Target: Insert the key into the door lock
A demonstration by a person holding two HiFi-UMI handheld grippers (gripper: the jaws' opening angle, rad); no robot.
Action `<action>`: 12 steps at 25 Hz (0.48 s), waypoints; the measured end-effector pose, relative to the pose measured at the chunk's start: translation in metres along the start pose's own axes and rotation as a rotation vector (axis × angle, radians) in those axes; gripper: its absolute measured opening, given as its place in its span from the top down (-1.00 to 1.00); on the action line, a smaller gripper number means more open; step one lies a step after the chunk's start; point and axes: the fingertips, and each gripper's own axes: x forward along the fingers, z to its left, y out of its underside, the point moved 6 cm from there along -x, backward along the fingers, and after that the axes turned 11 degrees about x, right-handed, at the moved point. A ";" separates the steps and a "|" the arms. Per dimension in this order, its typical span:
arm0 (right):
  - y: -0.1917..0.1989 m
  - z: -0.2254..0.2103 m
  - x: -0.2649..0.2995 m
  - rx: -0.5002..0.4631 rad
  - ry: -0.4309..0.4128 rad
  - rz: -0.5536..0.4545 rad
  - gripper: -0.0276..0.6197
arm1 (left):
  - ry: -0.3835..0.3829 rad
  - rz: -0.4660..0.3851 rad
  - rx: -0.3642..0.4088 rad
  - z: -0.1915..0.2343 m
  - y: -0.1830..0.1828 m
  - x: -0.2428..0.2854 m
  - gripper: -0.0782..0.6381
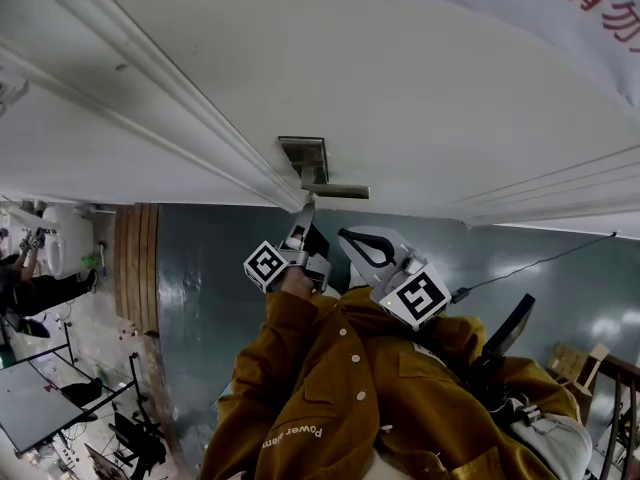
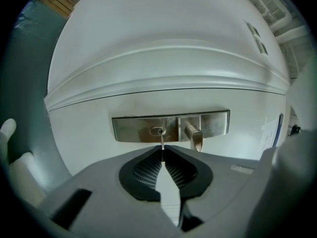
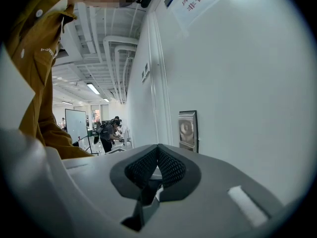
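Observation:
A brushed-metal lock plate (image 2: pixel 133 128) sits on the white door (image 2: pixel 163 48), with an oval keyhole (image 2: pixel 158 131) and a lever handle (image 2: pixel 195 137) to its right. My left gripper (image 2: pixel 162 149) is shut on a thin metal key (image 2: pixel 162 141), whose blade points up at the keyhole and reaches its lower edge. I cannot tell whether the tip is inside. In the head view the left gripper (image 1: pixel 303 220) is just under the lock plate (image 1: pixel 303 158) and handle (image 1: pixel 338 191). My right gripper (image 1: pixel 350 238) hangs beside it, shut and empty (image 3: pixel 158 148).
The white door frame mouldings (image 1: pixel 170 108) run left of the lock. A small framed metal plate (image 3: pixel 187 129) hangs on the wall ahead of the right gripper. People work at tables (image 3: pixel 108 133) far down the room. A wooden strip (image 1: pixel 135 268) lies on the green floor.

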 end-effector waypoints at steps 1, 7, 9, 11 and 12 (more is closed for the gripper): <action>0.001 0.000 0.000 0.003 0.000 0.000 0.90 | -0.001 -0.007 0.002 0.000 -0.002 0.001 0.72; 0.006 0.000 0.000 0.089 0.014 0.014 0.90 | 0.021 0.005 -0.035 -0.001 -0.004 0.016 0.72; 0.008 -0.001 0.000 0.068 0.011 0.022 0.90 | 0.023 0.002 -0.032 0.005 -0.006 0.024 0.72; 0.005 -0.001 0.001 0.027 -0.002 0.013 0.90 | 0.020 0.000 -0.016 0.010 -0.011 0.034 0.70; 0.003 -0.001 0.002 0.020 -0.004 0.008 0.90 | 0.021 0.003 -0.002 0.010 -0.013 0.038 0.70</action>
